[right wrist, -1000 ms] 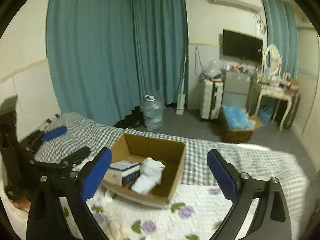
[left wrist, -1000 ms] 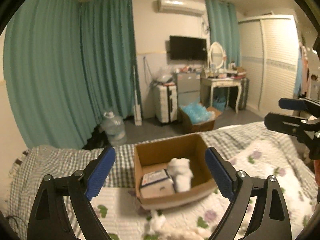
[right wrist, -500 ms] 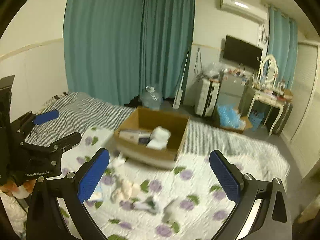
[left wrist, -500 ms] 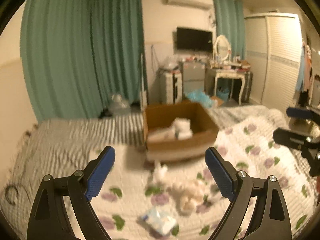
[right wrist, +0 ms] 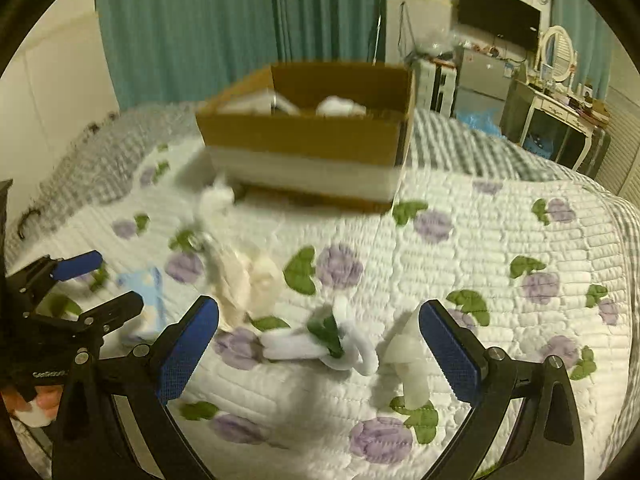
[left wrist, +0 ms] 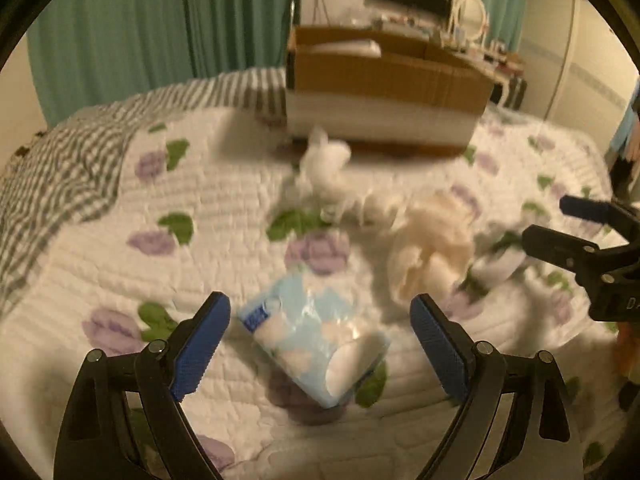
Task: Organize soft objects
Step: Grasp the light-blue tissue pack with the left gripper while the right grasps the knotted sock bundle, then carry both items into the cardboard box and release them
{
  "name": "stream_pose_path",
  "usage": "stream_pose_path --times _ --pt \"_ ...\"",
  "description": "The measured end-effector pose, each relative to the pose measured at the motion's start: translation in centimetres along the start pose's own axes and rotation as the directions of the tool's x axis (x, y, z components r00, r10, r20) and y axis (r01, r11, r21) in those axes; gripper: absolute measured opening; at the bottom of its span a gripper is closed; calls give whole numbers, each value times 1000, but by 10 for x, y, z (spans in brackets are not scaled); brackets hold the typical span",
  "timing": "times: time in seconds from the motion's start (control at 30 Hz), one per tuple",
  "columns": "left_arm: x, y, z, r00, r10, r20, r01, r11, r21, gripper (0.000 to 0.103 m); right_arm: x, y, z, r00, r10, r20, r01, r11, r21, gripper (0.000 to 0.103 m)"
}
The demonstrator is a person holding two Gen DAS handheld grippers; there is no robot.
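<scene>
A cardboard box [left wrist: 384,80] [right wrist: 308,136] stands on the bed with white soft items inside. In front of it lie a white fluffy piece [left wrist: 324,160] [right wrist: 216,200], a cream plush [left wrist: 428,240] [right wrist: 248,284], a light-blue tissue pack [left wrist: 312,336] [right wrist: 146,300], a white-and-green soft item [right wrist: 320,344] and a white piece [right wrist: 408,364]. My left gripper [left wrist: 320,344] is open, low over the tissue pack, empty. My right gripper [right wrist: 320,348] is open over the white-and-green item, empty.
The bed has a white quilt with purple flowers [right wrist: 480,280] over a grey checked sheet [left wrist: 60,168]. Teal curtains [right wrist: 220,20], a TV, a dresser [right wrist: 556,112] and a wardrobe stand beyond the bed.
Both grippers have dropped from high above the bed to just over the quilt. The left now frames the tissue pack, the right the white-and-green item. Both stayed open.
</scene>
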State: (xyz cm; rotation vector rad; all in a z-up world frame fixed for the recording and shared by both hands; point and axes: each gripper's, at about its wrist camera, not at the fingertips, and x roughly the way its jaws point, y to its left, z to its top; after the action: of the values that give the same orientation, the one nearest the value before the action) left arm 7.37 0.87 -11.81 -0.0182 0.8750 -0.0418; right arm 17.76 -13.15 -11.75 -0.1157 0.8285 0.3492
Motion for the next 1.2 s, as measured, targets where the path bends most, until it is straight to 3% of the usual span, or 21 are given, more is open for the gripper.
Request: stream_pose_path --times 0.07,0.23,0.37,0.47,0.53,0.6,0.67,0.8,0.9,1.07,1.2 --pt "5 0 -5 999 -17 -27 17 1000 2 93 18 2 -6 999 -10 -41 9 1000 -27 101" --pt "23 -4 -11 996 27 -86 -23 999 45 93 55 4 -21 989 -31 -145 22 998 -62 101" --pt "33 5 -11 993 24 -115 -23 1000 9 93 67 7 -23 985 -43 -165 30 996 -82 100" --pt "36 7 -12 992 16 -126 -16 1000 0 93 68 7 -26 984 -49 -170 35 996 -88 85" --pt "38 8 -12 992 11 -127 -11 1000 0 93 68 6 -28 983 -41 -177 26 996 -82 66" --pt "37 10 -13 992 -2 -122 0 1000 -11 90 68 6 -29 983 -34 -181 21 997 -74 64" --pt "32 14 -14 994 -12 -111 9 1000 -24 79 63 8 -29 986 -30 -163 19 997 -69 63" --pt "23 30 -11 987 -133 -94 122 986 -117 50 43 7 -32 993 -7 -119 4 1000 -26 63" --pt "20 31 -11 984 -155 -90 143 981 -134 40 27 8 -36 996 11 -92 -11 1000 4 63" --pt "13 26 -12 990 -116 -83 106 988 -116 26 6 14 -41 998 20 -52 -19 1000 12 63" --pt "-13 19 -8 996 -86 -17 85 994 -70 24 -3 14 -42 999 29 -35 -28 999 21 63"
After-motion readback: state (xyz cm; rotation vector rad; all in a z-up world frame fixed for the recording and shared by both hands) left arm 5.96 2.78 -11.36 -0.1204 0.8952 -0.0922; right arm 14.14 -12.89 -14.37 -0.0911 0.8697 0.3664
